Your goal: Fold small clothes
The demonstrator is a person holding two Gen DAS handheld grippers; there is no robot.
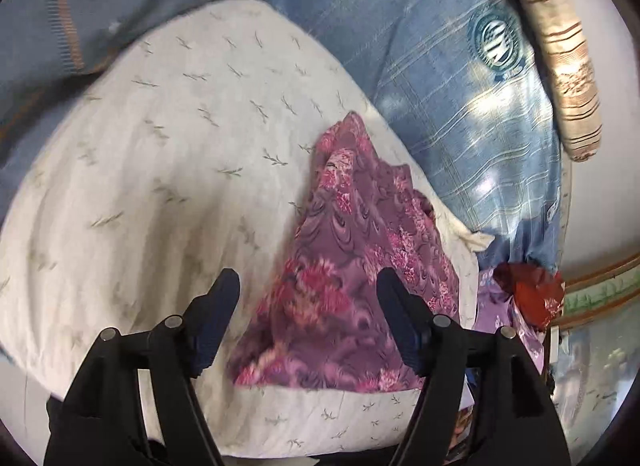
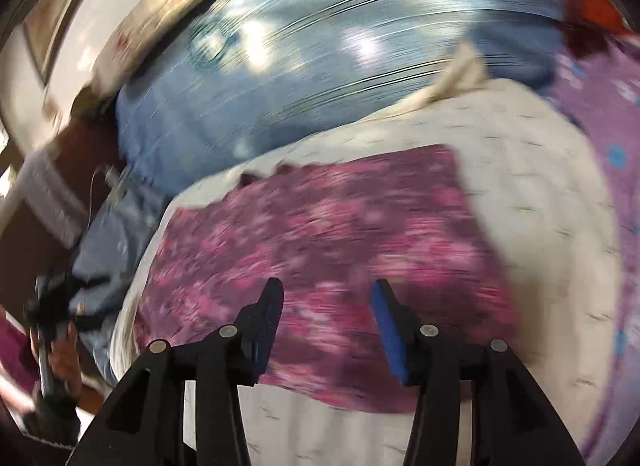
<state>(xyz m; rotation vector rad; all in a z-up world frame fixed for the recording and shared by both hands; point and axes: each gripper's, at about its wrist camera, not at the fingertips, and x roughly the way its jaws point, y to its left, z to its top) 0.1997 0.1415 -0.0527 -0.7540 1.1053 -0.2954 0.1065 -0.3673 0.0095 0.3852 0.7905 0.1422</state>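
Note:
A purple and pink floral garment (image 1: pixel 352 278) lies flat on a white pillow (image 1: pixel 160 169). In the left wrist view it narrows to a point at the far end. My left gripper (image 1: pixel 308 282) is open and empty, hovering over the garment's near left edge. In the right wrist view, which is motion-blurred, the same garment (image 2: pixel 320 234) spreads wide across the white pillow (image 2: pixel 532 201). My right gripper (image 2: pixel 326 294) is open and empty just above its near part.
A blue striped bedsheet (image 1: pixel 460 105) lies behind the pillow. A beige striped bolster (image 1: pixel 560 53) runs along the far right. A lilac floral cloth (image 2: pixel 600 113) and a red cloth (image 1: pixel 532 298) lie at the pillow's right. The other hand-held gripper (image 2: pixel 52 314) shows at the left.

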